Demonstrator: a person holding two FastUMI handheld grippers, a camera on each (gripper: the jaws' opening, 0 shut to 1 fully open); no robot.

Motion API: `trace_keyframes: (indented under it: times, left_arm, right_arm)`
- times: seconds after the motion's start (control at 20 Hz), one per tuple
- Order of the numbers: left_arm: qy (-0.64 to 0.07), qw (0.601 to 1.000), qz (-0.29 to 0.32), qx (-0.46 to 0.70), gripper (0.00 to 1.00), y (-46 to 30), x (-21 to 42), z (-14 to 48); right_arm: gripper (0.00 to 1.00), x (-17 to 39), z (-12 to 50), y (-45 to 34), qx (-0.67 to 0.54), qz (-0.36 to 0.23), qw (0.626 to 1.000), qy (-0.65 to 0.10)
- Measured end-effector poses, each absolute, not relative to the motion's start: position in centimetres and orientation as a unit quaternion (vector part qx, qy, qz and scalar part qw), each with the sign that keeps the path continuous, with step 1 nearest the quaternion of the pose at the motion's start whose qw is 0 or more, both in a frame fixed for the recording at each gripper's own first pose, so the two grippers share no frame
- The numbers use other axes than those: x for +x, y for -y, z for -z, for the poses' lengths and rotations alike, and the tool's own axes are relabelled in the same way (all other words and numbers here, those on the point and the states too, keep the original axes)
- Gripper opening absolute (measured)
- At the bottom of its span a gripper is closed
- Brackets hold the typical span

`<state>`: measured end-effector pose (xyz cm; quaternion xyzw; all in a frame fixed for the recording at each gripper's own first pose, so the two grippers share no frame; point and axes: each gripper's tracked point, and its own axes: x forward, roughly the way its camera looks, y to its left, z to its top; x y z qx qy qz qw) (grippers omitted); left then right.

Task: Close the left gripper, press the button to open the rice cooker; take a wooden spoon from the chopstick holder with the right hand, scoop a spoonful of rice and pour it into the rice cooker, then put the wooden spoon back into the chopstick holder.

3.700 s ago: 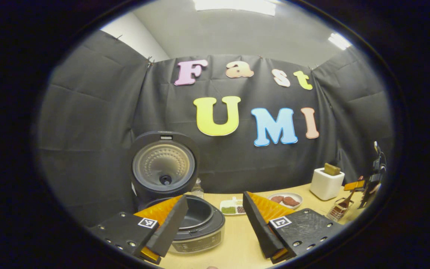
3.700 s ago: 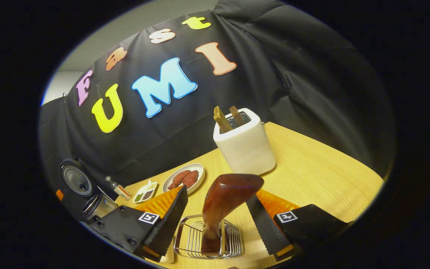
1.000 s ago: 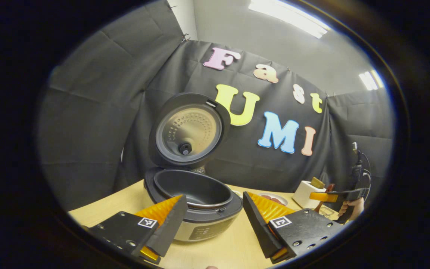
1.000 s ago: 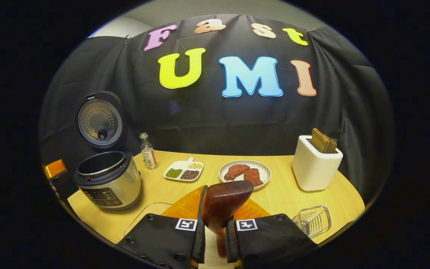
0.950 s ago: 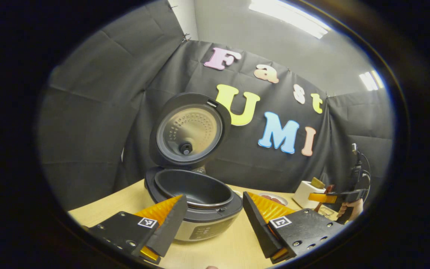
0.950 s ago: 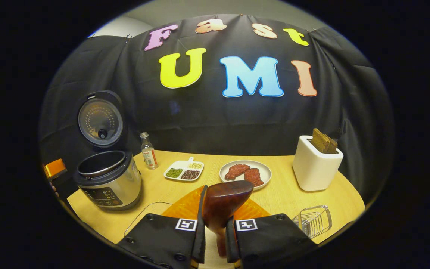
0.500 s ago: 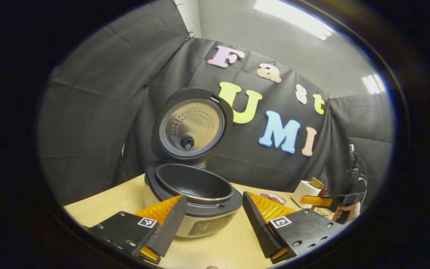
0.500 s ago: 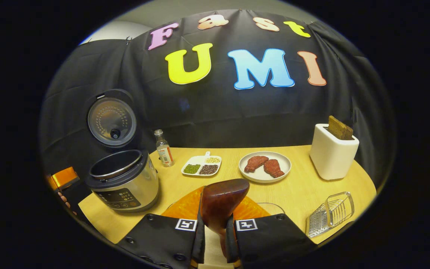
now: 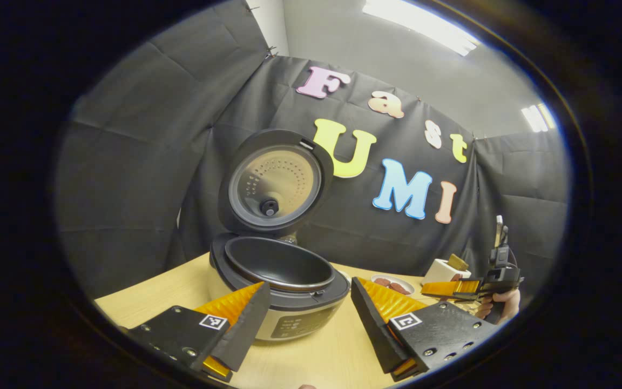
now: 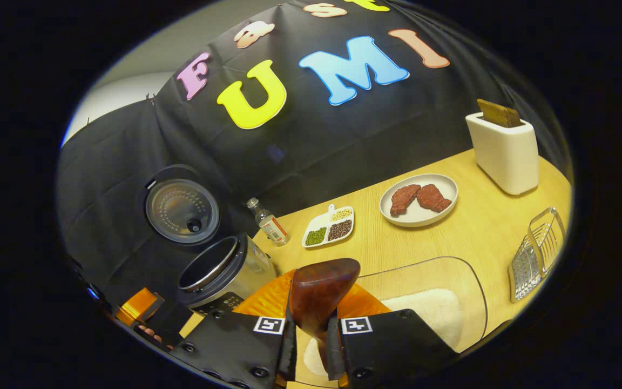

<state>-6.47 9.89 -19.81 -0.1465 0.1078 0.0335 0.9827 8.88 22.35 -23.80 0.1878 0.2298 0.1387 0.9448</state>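
Note:
The rice cooker [image 9: 281, 270] stands open, its lid [image 9: 276, 181] upright and the dark inner pot empty. My left gripper [image 9: 308, 324] hovers open just in front of it, holding nothing. In the right gripper view the cooker [image 10: 219, 270] sits at lower left. My right gripper [image 10: 311, 346] is shut on the handle of the dark wooden spoon [image 10: 319, 292], whose bowl points up and forward. Under the spoon stands a clear container [image 10: 473, 281] with white rice [image 10: 432, 310]. The wire chopstick holder [image 10: 538, 254] is at the right table edge.
On the wooden table [image 10: 484, 227] stand a small bottle [image 10: 268, 222], a divided dish of beans [image 10: 328, 227], a plate of meat [image 10: 418, 199] and a white toaster [image 10: 502, 146]. A hand holds the right gripper [image 9: 465, 288] far right in the left gripper view.
My right gripper, with the spoon, has tilted and moved toward the clear container, and the rice has come into sight below it. The left gripper has barely moved and stays open.

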Motion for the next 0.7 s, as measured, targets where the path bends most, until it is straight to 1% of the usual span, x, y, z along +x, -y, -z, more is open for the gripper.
trace_keyframes:
  times: [0.3, 0.55, 0.7]
  left_arm:
    - [-0.108, 0.983, -0.040, -0.146, 0.93, -9.9, -6.6, 20.0]
    - [-0.109, 0.983, -0.039, -0.144, 0.93, -9.9, -6.6, 20.0]
    - [-0.107, 0.984, -0.039, -0.140, 0.93, -9.8, -6.5, 20.0]
  right_arm:
    - [0.24, 9.0, 24.0, -20.1, 0.254, -0.122, 0.930, -0.234]
    - [0.24, 9.3, 23.3, -15.6, 0.301, -0.084, 0.926, -0.210]
    - [0.24, 9.6, 22.4, -13.3, 0.348, -0.073, 0.914, -0.197]
